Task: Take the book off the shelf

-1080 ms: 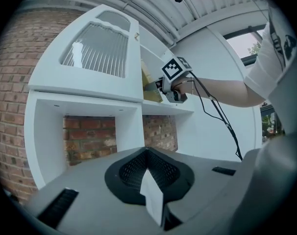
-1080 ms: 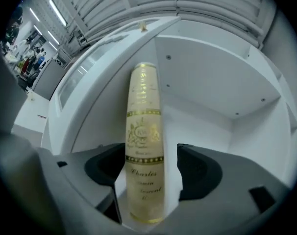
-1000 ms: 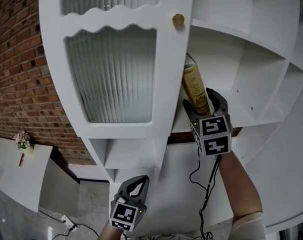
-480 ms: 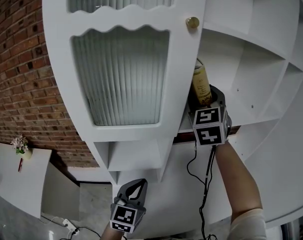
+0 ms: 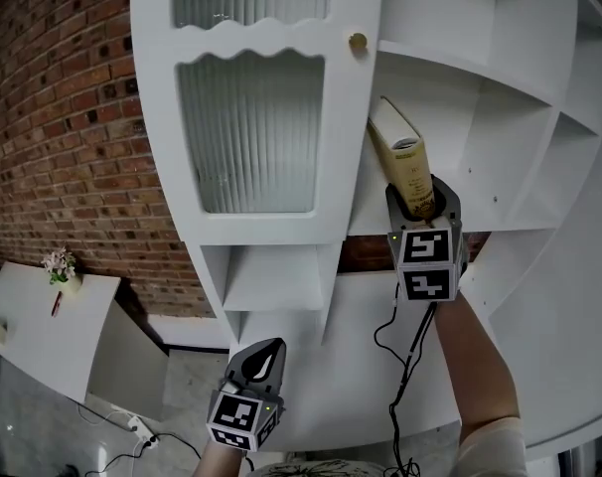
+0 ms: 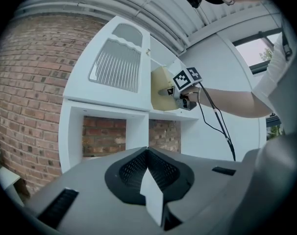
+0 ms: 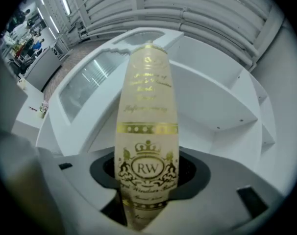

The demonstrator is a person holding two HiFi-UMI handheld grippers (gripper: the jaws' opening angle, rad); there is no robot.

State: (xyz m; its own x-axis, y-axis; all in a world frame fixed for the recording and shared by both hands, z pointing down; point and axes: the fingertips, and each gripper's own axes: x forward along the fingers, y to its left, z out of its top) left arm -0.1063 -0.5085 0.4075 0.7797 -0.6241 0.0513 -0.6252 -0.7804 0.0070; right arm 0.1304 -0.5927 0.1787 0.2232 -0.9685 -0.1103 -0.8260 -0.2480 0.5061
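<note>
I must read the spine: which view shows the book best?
The right gripper view: the book fills it, its gold spine print facing the camera. The head view shows it small and tilted; the left gripper view, distant.

The book (image 7: 147,146) spine bears gold letters "RW" under a crown

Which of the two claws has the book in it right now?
The right claw, up at the shelf: its jaws have just been closing on the cream, gold-printed book. The left claw hangs lower, shut with nothing in it.
</note>
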